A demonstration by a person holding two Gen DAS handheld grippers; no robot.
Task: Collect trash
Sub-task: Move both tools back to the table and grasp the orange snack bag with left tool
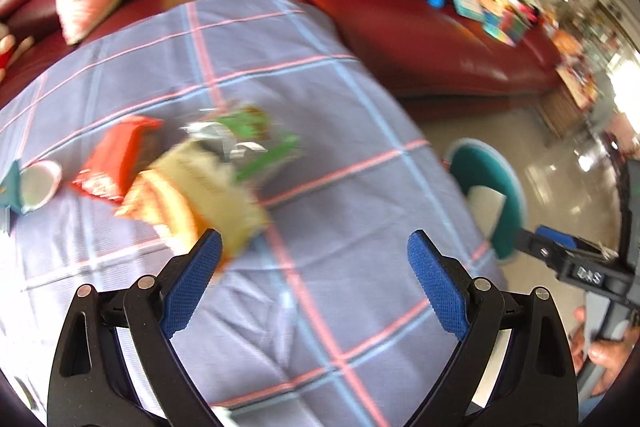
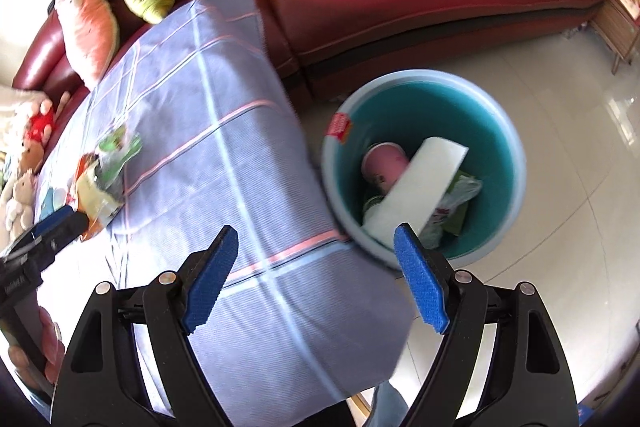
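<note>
Blue pads of the right gripper (image 2: 316,277) stand wide apart with nothing between them, over the table edge beside the teal bin (image 2: 496,131), which already holds a pink cup (image 2: 382,163), a white slab and wrappers. The left gripper (image 1: 314,281) is equally wide and empty above the checked cloth (image 1: 320,99), near the snack wrappers (image 1: 192,179). Judging by this, a pickup is next: lower onto one wrapper and close on it
</note>
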